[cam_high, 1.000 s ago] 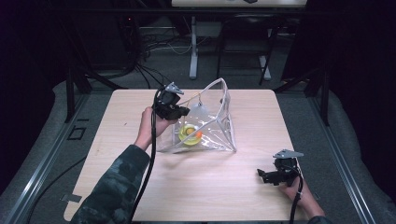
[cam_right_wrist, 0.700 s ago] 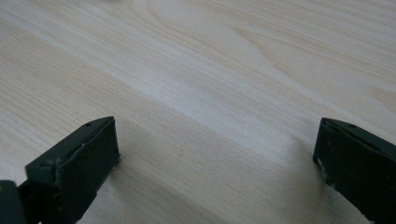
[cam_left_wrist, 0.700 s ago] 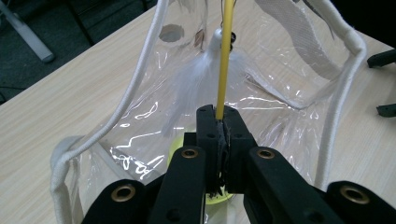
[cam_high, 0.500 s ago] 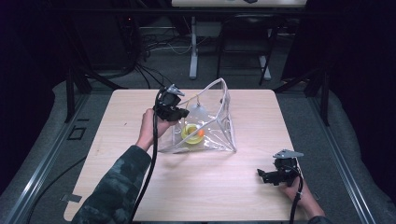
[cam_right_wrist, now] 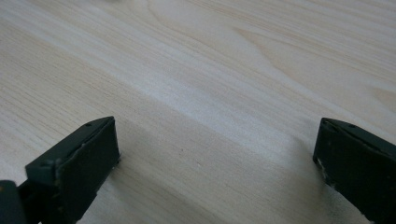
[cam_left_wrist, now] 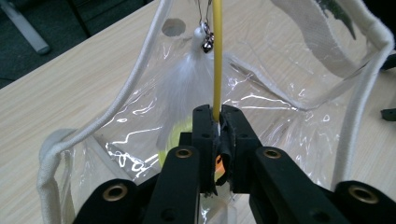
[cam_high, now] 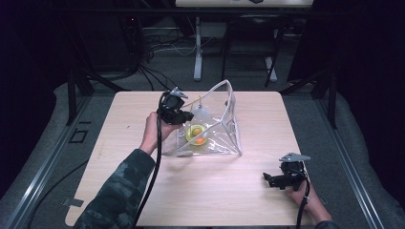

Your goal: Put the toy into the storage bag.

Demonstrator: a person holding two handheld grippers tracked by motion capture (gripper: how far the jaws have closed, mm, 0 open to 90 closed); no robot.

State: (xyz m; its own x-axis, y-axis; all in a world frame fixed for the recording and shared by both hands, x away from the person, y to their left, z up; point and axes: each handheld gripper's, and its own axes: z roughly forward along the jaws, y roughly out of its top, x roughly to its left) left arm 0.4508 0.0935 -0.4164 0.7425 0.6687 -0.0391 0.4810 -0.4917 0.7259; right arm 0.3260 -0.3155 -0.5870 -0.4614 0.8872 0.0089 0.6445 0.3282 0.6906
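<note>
Clear plastic forms the bag (cam_high: 210, 138) that stands open-mouthed on the pale wooden bench (cam_high: 143, 191), its white fabric trim (cam_left_wrist: 135, 79) curving up around the rim; the left gripper (cam_left_wrist: 216, 122) sits at the bag's near edge, and its jaws are nearly together, pinching a thin yellow stick (cam_left_wrist: 217, 56) that rises straight up from between them; those jaws have just been easing apart a little, with the stick between them; just beyond the jaws a white feather tuft (cam_left_wrist: 184, 86) with a small metal bell (cam_left_wrist: 207, 43) hangs beside the stick, inside the bag's mouth; below the jaws, on the bag's floor, lies a yellow ring-shaped thing (cam_high: 197, 133) with a spot of orange in it; the right gripper (cam_right_wrist: 217, 154) rests low over bare bench well apart from the bag, jaws wide apart with nothing between them; in the high view it sits at the near right of the bench, in the person's hand (cam_high: 305, 198).
</note>
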